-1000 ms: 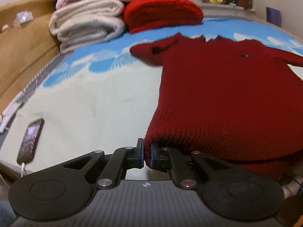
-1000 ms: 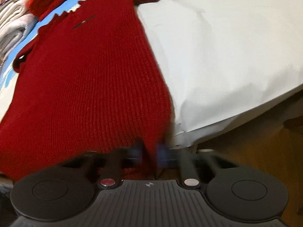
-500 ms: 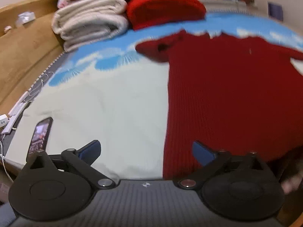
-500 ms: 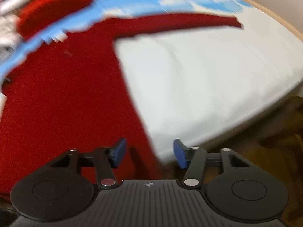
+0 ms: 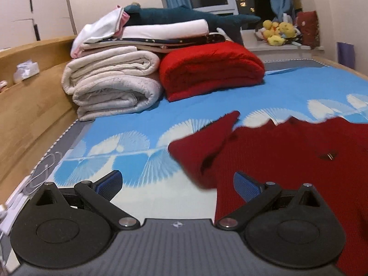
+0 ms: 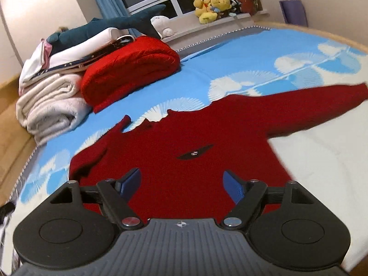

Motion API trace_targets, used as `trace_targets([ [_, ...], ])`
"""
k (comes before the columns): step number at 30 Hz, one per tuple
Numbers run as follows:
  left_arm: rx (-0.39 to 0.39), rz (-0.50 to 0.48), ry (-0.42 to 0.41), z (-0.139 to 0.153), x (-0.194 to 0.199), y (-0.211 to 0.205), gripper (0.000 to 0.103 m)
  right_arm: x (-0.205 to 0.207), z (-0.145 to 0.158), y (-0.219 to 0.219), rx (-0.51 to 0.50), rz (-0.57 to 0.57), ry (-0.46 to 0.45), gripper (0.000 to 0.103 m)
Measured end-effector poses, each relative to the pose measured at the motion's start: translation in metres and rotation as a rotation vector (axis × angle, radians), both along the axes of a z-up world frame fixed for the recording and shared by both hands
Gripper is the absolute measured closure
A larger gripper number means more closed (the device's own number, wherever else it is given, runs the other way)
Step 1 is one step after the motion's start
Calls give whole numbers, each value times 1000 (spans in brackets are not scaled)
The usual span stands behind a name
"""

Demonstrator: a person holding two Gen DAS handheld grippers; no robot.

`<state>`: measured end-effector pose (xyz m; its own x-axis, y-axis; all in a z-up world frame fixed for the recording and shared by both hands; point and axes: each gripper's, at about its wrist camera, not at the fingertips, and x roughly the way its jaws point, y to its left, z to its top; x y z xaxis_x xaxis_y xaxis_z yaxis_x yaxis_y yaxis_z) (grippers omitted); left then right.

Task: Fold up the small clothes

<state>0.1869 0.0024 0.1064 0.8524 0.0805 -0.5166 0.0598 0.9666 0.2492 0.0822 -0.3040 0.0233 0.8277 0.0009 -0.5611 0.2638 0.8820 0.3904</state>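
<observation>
A dark red knitted sweater [image 6: 195, 138] lies flat, front up, on the blue and white bed cover [image 6: 253, 53]. Its right sleeve [image 6: 322, 101] stretches out to the side; its left sleeve [image 5: 202, 147] is folded over near the shoulder. My left gripper [image 5: 178, 184] is open above the cover, its right finger over the sweater's left edge [image 5: 287, 161], with nothing between its pads. My right gripper [image 6: 181, 182] hovers over the sweater's chest with its jaws opening and nothing gripped.
Folded white blankets [image 5: 115, 85] and a folded bright red blanket [image 5: 211, 69] are stacked at the head of the bed, with a plush shark [image 5: 184, 13] on top. A wooden bed frame [image 5: 30, 96] runs along the left. Yellow plush toys [image 6: 211, 4] sit on the windowsill.
Both grippers let go of the sweater's bottom hem, opened, and rose while moving up along the bed toward the sweater's shoulders.
</observation>
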Motion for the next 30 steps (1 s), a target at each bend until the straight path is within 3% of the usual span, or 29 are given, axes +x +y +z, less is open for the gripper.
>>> trace_targets([
  [3,18,-15,22,-11,71,-18,0,26,-24,-1,66,-25,152,24],
  [6,61,-34,83,-43,149,-37,0,36,-27,-7,215,26,158,25],
  [10,201,-60,276,-107,236,-63,11,46,-25,-6,116,1,173,25],
  [12,230,-55,375,-134,264,-67,28,49,-29,-10,98,-24,188,25],
  [14,201,-38,419,-148,279,-62,85,54,-33,-15,112,-39,200,25],
  [17,-60,0,387,-124,274,-21,89,61,-43,-17,124,-32,231,25],
  [20,-370,147,361,-100,255,72,89,63,-48,-16,137,-15,255,25],
  [22,-515,322,430,-115,244,147,87,63,-49,-15,137,-15,254,25],
  [24,-715,436,534,-145,232,212,67,65,-50,-14,135,-22,253,25],
  [25,-849,457,539,-159,220,241,75,66,-50,-13,137,-22,256,25],
  [26,-929,469,526,-163,212,257,75,67,-50,-11,139,-20,260,25],
  [27,-955,492,508,-164,204,268,75,68,-51,-9,141,-15,262,25],
  [28,-917,510,479,-159,199,272,71,69,-52,-5,138,-6,263,25],
  [29,-844,519,451,-151,197,269,55,70,-52,-2,133,0,266,25],
  [30,-740,512,416,-141,196,262,46,71,-53,1,125,7,271,25],
])
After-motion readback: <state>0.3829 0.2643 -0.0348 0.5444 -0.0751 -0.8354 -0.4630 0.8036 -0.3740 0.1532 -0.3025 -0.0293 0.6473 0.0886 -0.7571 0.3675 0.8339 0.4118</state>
